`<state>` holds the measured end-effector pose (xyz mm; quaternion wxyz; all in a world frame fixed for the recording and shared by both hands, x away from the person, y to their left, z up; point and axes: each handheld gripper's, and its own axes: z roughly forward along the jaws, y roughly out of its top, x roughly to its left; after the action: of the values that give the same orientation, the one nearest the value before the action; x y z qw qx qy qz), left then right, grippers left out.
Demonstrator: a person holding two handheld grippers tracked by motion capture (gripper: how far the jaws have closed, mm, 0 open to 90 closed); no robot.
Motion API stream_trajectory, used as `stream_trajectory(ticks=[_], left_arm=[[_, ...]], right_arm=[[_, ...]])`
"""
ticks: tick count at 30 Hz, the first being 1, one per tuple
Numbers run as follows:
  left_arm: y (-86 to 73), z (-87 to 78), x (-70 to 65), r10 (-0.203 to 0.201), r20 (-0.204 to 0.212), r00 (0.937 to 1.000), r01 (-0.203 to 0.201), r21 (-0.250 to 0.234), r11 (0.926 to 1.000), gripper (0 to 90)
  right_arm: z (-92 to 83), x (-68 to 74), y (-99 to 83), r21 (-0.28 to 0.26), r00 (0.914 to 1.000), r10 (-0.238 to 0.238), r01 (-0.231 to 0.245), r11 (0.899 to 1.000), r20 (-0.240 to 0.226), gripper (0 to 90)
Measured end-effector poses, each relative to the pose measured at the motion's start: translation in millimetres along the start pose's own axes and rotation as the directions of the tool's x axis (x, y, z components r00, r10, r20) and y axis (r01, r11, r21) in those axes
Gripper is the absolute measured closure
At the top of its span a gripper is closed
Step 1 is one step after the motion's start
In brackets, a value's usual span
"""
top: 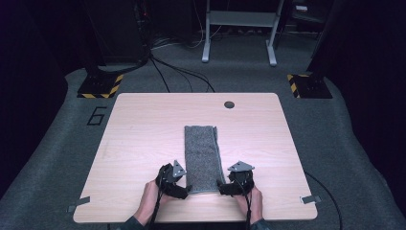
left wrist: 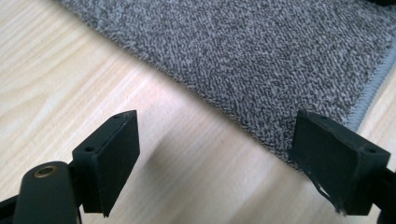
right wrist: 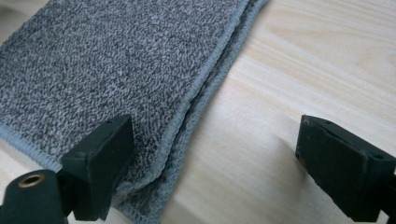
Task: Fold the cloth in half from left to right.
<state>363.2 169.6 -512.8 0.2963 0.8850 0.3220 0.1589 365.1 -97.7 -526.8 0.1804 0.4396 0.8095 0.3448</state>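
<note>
**Both grippers at the towel's near corners**

I had the folded grey towel (top: 202, 155) lying lengthwise at the middle of the wooden table (top: 143, 139). My left gripper (top: 176, 188) sat at its 7 o'clock corner, jaws spread, nothing between them. My right gripper (top: 226, 188) sat at 5 o'clock, released too, one jaw over the towel's hemmed edge (right wrist: 196, 88), the other over bare wood

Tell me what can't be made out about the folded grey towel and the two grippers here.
- Towel: the layer count; the right gripper view shows stacked hems, the rest lies underneath.
- Left gripper: whether its right-hand jaw touches the towel edge; the pad covers that spot.
- Towel's near corners: hidden in the high view behind the right gripper and the left one.
</note>
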Motion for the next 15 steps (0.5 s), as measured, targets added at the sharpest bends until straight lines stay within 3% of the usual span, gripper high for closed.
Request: stream_trajectory(ticks=[5, 7, 8, 10, 12, 15], left_arm=[[-8.6, -5.0, 1.6, -0.017, 0.024, 0.9996, 0.017, -0.002, 0.9998, 15.2], [-11.2, -6.3, 0.8, -0.021, 0.020, 0.9996, 0.022, -0.007, 0.9997, 15.2], [-12.5, -7.1, 0.2, -0.027, 0.020, 0.9994, 0.027, -0.006, 0.9996, 15.2], [-15.6, -8.1, -0.7, -0.040, 0.027, 0.9989, 0.040, -0.014, 0.9991, 15.2], [-17.4, -9.5, -0.2, -0.045, 0.037, 0.9983, 0.046, -0.012, 0.9989, 15.0], [-17.9, -12.0, 1.0, -0.050, 0.038, 0.9980, 0.051, -0.019, 0.9985, 13.9]], right_arm=[[-8.4, 11.9, -8.5, 0.004, 0.9988, -0.045, 0.045, 0.999, -0.020, 11.2], [-9.0, 13.2, -9.3, 0.003, 0.9987, -0.046, 0.046, 0.999, -0.022, 11.1], [-10.3, 16.3, -10.2, 0.006, 0.9993, -0.023, 0.024, 1.000, -0.028, 10.9], [-12.6, 18.9, -12.3, 0.009, 0.9990, -0.033, 0.034, 0.999, -0.031, 10.8], [-14.2, 19.6, -13.8, 0.002, 0.9977, -0.045, 0.045, 0.999, -0.051, 9.6], [-16.4, 10.1, -13.0, -0.028, 0.9922, -0.023, 0.020, 0.999, -0.122, 6.9]])
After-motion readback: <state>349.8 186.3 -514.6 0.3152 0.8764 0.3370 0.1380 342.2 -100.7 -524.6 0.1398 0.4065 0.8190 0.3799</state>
